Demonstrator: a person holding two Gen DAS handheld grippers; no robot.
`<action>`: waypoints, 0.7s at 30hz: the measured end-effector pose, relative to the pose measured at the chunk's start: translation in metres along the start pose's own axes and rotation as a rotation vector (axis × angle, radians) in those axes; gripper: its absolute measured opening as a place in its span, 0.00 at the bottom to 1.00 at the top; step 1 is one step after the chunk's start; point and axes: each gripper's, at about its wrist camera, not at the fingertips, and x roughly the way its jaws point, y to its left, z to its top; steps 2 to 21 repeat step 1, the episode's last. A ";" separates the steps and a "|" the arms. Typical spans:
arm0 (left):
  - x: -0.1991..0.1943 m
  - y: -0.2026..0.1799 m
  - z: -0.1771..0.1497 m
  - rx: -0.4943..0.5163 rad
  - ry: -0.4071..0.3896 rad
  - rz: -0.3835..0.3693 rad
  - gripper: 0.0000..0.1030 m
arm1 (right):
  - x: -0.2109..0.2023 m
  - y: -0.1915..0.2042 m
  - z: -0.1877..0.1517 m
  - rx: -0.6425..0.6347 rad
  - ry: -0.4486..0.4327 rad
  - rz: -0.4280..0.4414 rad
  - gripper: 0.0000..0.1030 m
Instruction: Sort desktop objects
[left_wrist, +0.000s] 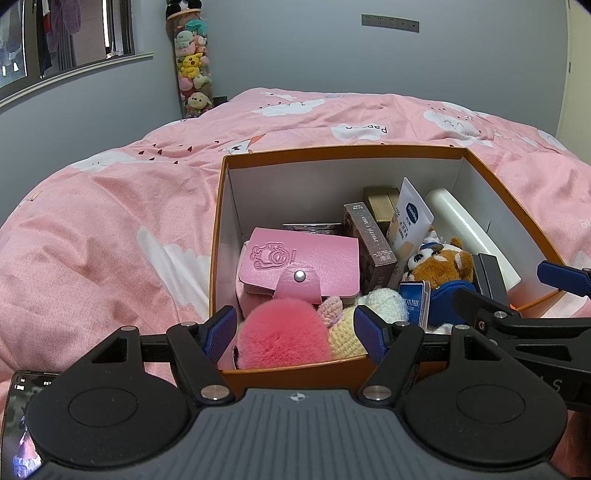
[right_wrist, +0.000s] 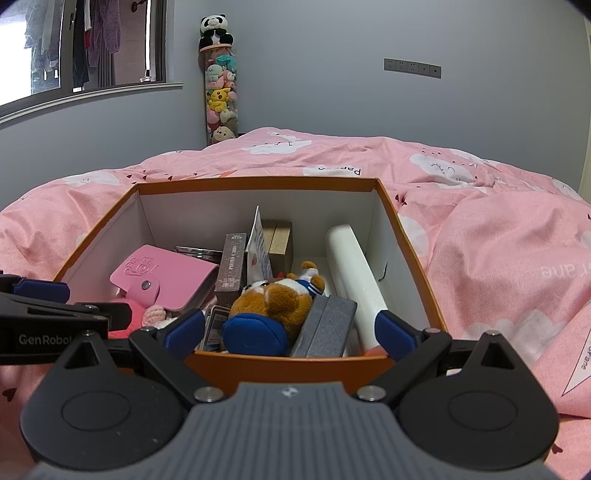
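Note:
An orange box (left_wrist: 343, 150) with white inner walls sits on the bed and holds several items: a pink card wallet (left_wrist: 299, 266), a pink fluffy ball (left_wrist: 284, 336), a brown plush dog (left_wrist: 439, 264), a photo card box (left_wrist: 369, 240) and a white roll (left_wrist: 469, 229). My left gripper (left_wrist: 295, 334) is open and empty above the box's near edge. My right gripper (right_wrist: 290, 328) is open and empty over the near right part of the box (right_wrist: 258, 181), with the plush dog (right_wrist: 277, 299), a grey case (right_wrist: 325, 328) and the white roll (right_wrist: 351, 266) ahead.
The box rests on a pink quilt (left_wrist: 110, 221) with white cloud prints. A tall clear tube of plush toys (left_wrist: 192, 62) stands at the far wall. A phone (left_wrist: 18, 424) lies at the lower left. A window (right_wrist: 74, 48) is at the far left.

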 end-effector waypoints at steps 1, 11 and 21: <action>0.000 0.000 0.000 0.000 0.000 0.000 0.80 | 0.000 0.000 0.000 0.000 0.000 0.000 0.96; 0.000 0.000 0.000 0.000 0.000 0.000 0.80 | 0.000 0.000 0.000 0.000 0.000 0.000 0.96; 0.000 0.000 0.000 0.000 0.000 0.000 0.80 | 0.000 0.000 0.000 0.000 0.000 0.000 0.96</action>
